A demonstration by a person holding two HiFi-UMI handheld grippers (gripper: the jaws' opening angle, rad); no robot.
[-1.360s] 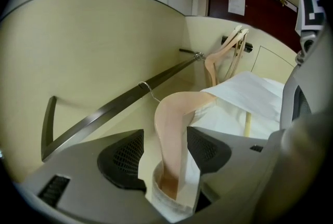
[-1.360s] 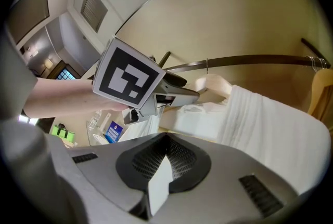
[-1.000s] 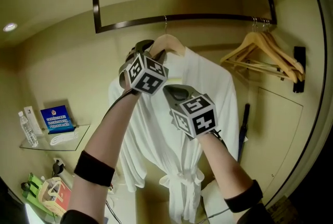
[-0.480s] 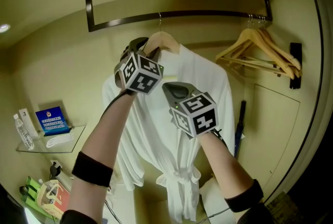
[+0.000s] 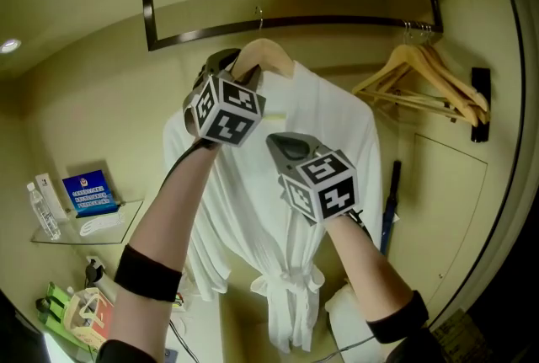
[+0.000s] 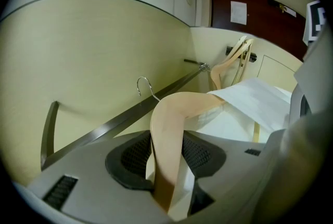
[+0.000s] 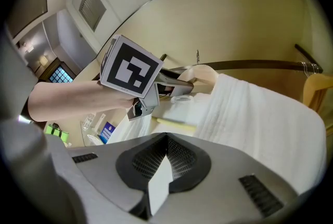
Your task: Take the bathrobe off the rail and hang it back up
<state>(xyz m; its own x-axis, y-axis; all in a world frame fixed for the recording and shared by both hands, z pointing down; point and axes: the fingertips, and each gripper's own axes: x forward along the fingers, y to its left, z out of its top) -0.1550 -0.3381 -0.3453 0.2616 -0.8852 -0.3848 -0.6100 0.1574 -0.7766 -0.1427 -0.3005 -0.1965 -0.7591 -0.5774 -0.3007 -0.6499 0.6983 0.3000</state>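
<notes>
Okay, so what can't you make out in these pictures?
- Hook on or off the rail: tiny in the head view, overlapping in the left gripper view.
- Which part of the bathrobe the right gripper pinches: the gripper itself hides it in the head view; its own view shows only a white sliver.
- Print on the blue card: head view, too small.
- Bathrobe's lower part: head view, covered by the right forearm.

Cream-walled closet nook
A glass shelf (image 5: 126, 215) sits low on the left wall (image 5: 84, 100); a ceiling light (image 5: 10, 45) glows above.
</notes>
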